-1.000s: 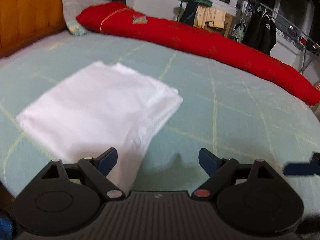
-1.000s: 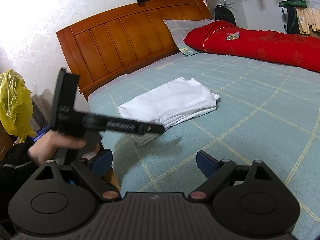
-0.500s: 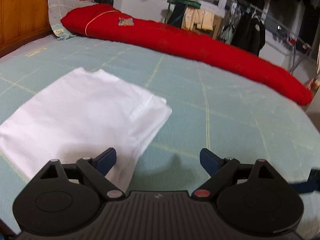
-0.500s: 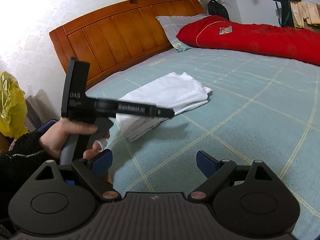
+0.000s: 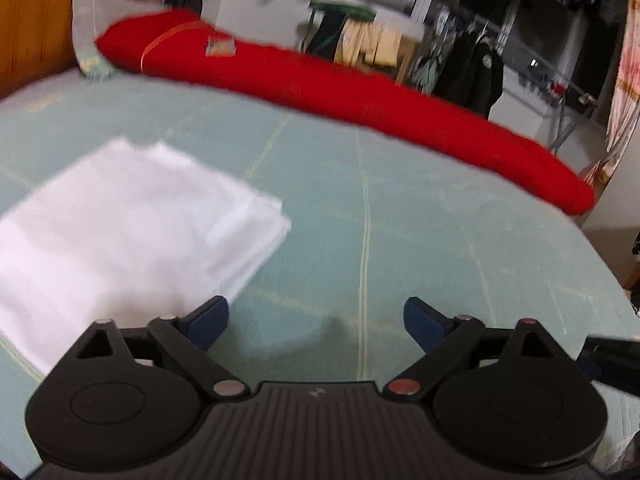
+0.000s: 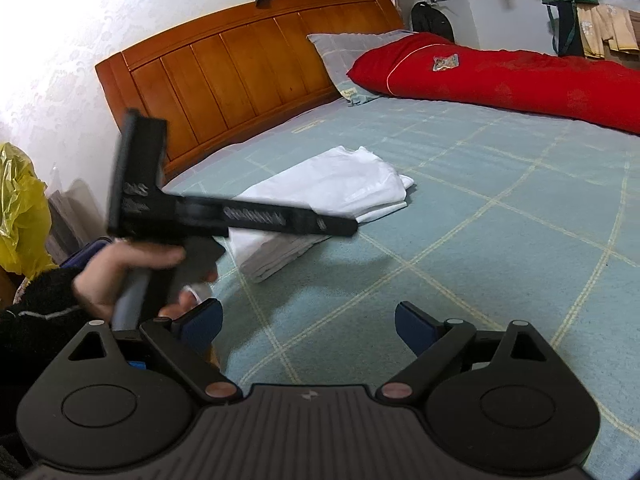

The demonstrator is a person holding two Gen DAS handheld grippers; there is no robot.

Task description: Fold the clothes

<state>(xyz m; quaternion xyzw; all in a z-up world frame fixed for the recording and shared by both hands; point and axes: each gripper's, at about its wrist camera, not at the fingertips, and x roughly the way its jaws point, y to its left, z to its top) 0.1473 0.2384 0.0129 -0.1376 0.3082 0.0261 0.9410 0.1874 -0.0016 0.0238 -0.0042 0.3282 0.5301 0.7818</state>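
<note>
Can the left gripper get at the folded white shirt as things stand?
Probably yes. The left gripper is open and empty, jaws just opening, and the folded white shirt lies close ahead on the bed, nothing between.

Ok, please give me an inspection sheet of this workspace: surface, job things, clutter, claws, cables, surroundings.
Surface: green checked bed sheet, flat.
Job's things: white garment, folded, lying near the bed's edge.
Clutter: red quilt rolled along the far side; grey pillow against the wooden headboard.
Claws: left claw open, jaws just widened, nothing between; right claw open, empty.
Cables: nothing seen.
Surroundings: yellow bag beside the bed; hanging clothes beyond.
</note>
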